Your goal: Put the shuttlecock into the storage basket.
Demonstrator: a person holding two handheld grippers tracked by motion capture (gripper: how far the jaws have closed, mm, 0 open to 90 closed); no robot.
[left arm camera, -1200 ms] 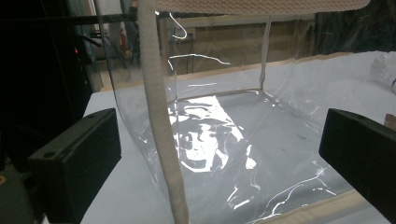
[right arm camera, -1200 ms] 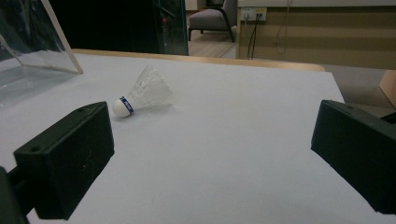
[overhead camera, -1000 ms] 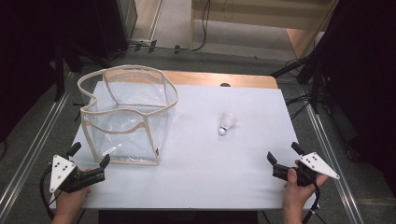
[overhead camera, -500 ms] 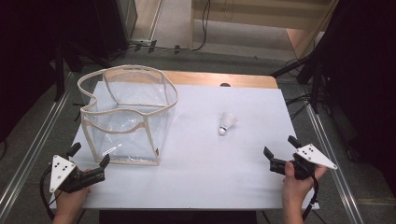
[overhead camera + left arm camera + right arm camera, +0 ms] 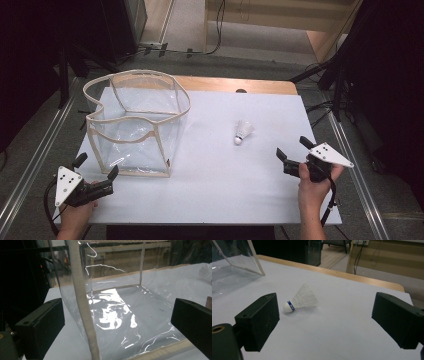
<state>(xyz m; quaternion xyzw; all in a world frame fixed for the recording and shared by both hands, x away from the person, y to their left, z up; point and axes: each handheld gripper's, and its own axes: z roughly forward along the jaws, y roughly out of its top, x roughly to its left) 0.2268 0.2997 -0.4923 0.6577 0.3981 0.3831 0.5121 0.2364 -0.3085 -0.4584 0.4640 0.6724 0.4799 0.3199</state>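
A white shuttlecock (image 5: 241, 132) with a blue band lies on its side on the white table, right of centre. A clear plastic bag (image 5: 137, 120) with cream trim stands open at the left. My right gripper (image 5: 291, 147) hovers near the right edge and points at the shuttlecock (image 5: 299, 301), which lies ahead of its jaws and apart from them. The right gripper (image 5: 324, 305) is open; its jaws have just been closing slightly with nothing between them. My left gripper (image 5: 97, 166) is open at the front left, facing the bag's near corner trim (image 5: 81, 302).
The white table surface (image 5: 225, 190) has a wooden strip (image 5: 240, 84) along its far edge. Metal rails run along both sides of the table. Dark stands and cables are on the floor beyond it. The bag's corner (image 5: 234, 267) shows at the far left of the right gripper view.
My right gripper has risen and moved inward toward the shuttlecock. The left gripper, the bag and the shuttlecock have stayed where they were.
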